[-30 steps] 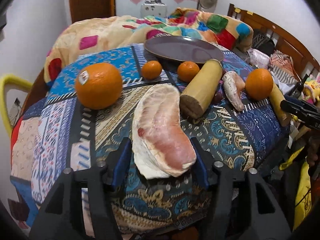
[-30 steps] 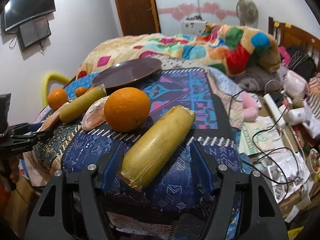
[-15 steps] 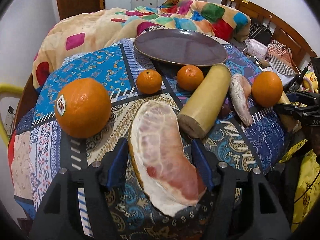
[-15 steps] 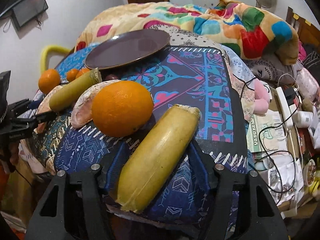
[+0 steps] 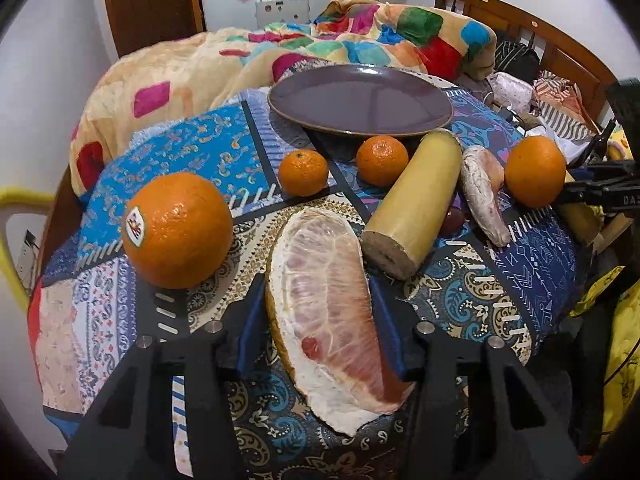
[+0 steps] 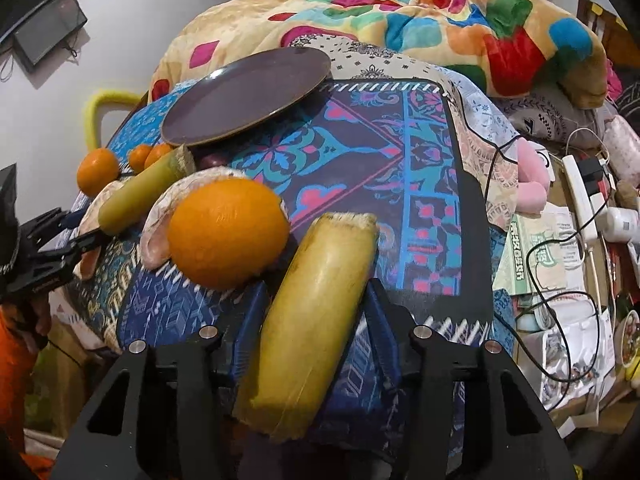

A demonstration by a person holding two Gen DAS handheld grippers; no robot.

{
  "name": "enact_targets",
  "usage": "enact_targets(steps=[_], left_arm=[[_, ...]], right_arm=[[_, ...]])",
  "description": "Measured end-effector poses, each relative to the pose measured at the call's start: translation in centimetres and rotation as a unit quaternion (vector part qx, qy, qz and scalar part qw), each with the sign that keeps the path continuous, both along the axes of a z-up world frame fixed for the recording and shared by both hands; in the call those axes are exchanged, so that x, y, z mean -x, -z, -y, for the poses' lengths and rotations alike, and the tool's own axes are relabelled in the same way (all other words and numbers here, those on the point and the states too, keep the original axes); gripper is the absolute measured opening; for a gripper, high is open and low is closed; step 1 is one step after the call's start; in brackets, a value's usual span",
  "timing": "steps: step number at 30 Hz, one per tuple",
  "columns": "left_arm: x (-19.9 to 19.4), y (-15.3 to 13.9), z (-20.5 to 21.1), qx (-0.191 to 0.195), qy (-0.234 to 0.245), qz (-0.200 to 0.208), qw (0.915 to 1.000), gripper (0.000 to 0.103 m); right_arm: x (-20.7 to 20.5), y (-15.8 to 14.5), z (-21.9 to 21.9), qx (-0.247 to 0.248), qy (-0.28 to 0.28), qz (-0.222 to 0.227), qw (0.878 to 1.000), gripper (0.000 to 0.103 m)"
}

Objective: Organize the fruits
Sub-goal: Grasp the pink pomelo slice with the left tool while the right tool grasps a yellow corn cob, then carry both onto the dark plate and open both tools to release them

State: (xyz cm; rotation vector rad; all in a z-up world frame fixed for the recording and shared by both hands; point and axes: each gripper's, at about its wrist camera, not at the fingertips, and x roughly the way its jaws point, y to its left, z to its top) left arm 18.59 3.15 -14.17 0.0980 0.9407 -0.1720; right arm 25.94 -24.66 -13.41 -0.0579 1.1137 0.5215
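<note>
Your left gripper has its blue pads against both sides of the peeled pomelo segment; looks clamped on it, with the segment low over the patchwork cloth. Your right gripper is closed the same way on the near sugarcane piece, a yellow cylinder with one fibrous cut end pointing away from you.

Out from the left gripper: the big orange with a sticker sits to its left on the cloth; the sticker is red and white, print too small to read. Ahead are two mandarins, the left mandarin and the right mandarin, both just short of the brown plate. Right of those lies the second sugarcane piece, a dark round fruit tucked against it, then a second pomelo segment and a plain orange.

From the right wrist view that plain orange is just left of the held cane, touching or nearly so; I can't tell which. The plate holds nothing.

Readable text: "DA" on the other gripper's body at the right edge of the left view. Green printed paper lies in the clutter on the right, characters not legible. A multicoloured blanket is heaped behind the plate.
</note>
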Motion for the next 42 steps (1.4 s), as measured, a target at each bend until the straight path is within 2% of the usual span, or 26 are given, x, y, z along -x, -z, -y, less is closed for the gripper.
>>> enact_targets(steps=[4, 12, 18, 26, 34, 42], left_arm=[[0.6, -0.4, 0.4, -0.009, 0.009, 0.014, 0.9998, 0.05], [0.9, -2.7, 0.0, 0.004, 0.002, 0.043, 0.9991, 0.05], [1.1, -4.6, 0.1, 0.021, -0.006, 0.072, 0.9972, 0.05], [0.0, -7.1, 1.6, 0.031, -0.006, 0.11, 0.9934, 0.05], [-1.5, -9.5, 2.7, 0.024, -0.008, 0.15, 0.9884, 0.05], [-4.4, -10.0, 2.6, 0.036, -0.019, 0.153, 0.9875, 0.05]], right_arm=[[0.2, 0.0, -0.3, 0.012, -0.002, 0.019, 1.0, 0.044], [1.4, -1.3, -0.2, 0.013, -0.008, 0.048, 0.999, 0.036], [2.6, -4.0, 0.0, 0.017, -0.008, 0.112, 0.994, 0.035], [2.9, -8.1, -0.4, -0.001, -0.001, 0.179, 0.984, 0.035], [1.4, -10.0, -1.1, -0.028, 0.003, 0.207, 0.978, 0.035], [-1.4, -10.2, -2.9, -0.037, -0.004, 0.211, 0.977, 0.035]])
